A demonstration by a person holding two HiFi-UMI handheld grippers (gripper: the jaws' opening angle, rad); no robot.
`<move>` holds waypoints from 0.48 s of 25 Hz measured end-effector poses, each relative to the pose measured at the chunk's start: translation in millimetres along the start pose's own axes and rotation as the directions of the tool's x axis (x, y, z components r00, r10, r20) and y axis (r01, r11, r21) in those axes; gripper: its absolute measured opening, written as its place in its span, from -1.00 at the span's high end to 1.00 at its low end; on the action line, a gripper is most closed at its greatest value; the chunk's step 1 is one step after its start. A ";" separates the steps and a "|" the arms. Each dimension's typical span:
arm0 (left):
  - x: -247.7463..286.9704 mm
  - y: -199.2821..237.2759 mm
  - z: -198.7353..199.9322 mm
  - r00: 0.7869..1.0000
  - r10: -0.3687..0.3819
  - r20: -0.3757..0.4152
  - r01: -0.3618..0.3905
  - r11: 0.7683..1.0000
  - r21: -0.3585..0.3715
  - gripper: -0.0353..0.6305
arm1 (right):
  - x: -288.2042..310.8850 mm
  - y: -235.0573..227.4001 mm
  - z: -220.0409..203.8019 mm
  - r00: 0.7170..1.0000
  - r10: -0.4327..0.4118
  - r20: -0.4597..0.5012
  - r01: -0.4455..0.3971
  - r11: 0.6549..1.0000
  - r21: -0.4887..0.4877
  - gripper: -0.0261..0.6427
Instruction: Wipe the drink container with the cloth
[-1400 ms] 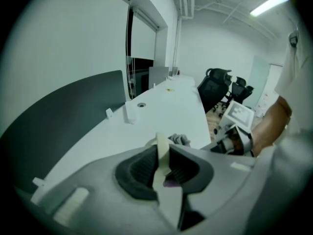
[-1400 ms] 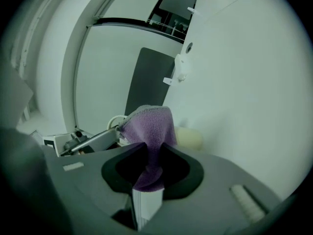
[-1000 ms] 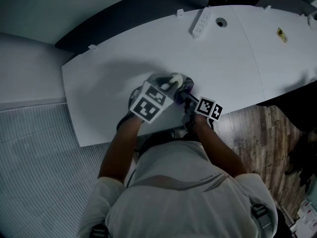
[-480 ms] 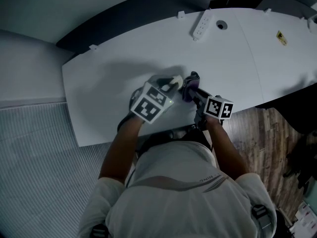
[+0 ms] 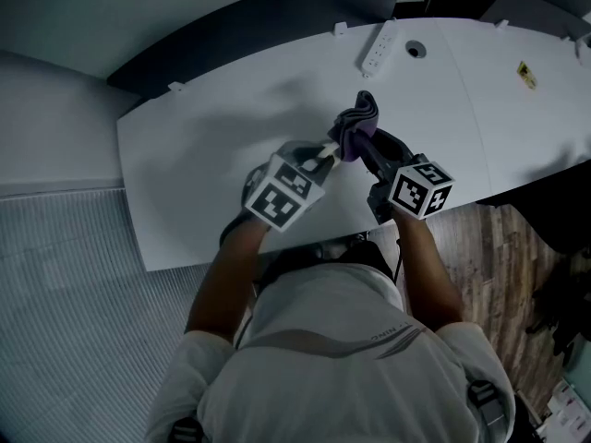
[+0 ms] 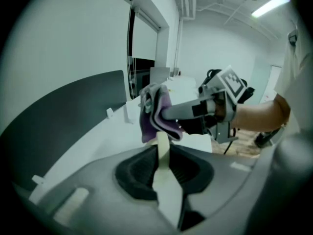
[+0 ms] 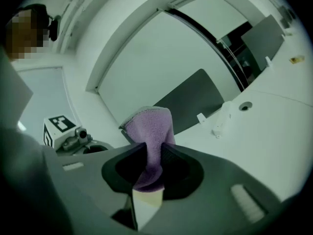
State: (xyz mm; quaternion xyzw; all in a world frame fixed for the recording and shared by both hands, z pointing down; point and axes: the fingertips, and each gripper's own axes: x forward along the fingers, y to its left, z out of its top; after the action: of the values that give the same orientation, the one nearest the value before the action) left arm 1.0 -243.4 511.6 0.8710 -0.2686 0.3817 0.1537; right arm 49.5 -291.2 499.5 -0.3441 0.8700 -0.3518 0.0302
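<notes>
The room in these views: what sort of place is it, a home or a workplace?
Probably an office or lab workroom: a long white table with a power strip and a round cable hole, a dark partition panel along its far edge, and a ceiling tube light.

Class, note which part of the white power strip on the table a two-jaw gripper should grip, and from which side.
Probably the middle of the power strip, across its narrow width, coming from above: it lies flat on the table, long and slim, so its long sides suit the jaws.
</notes>
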 end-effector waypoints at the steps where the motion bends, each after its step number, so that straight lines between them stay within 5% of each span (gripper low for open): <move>1: 0.4 0.0 -0.2 1.000 0.000 -0.001 0.000 1.000 0.000 0.70 | 4.8 1.8 -5.2 0.999 0.009 -0.036 -0.011 0.999 -0.043 0.66; 5: 0.6 0.0 0.4 1.000 0.002 -0.004 -0.002 1.000 -0.001 0.70 | 15.6 1.9 -26.7 0.987 0.029 -0.158 -0.055 0.985 -0.166 0.66; 12: -0.3 1.5 -0.4 1.000 0.009 -0.003 -0.009 1.000 -0.008 0.70 | 27.3 -22.1 -60.2 0.959 0.021 -0.284 -0.076 0.980 -0.182 0.67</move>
State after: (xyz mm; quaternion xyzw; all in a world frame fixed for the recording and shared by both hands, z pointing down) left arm -0.3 -244.3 511.8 0.8685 -0.2738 0.3826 0.1559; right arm 23.8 -283.9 563.9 -0.2706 0.9034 -0.3109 -0.1180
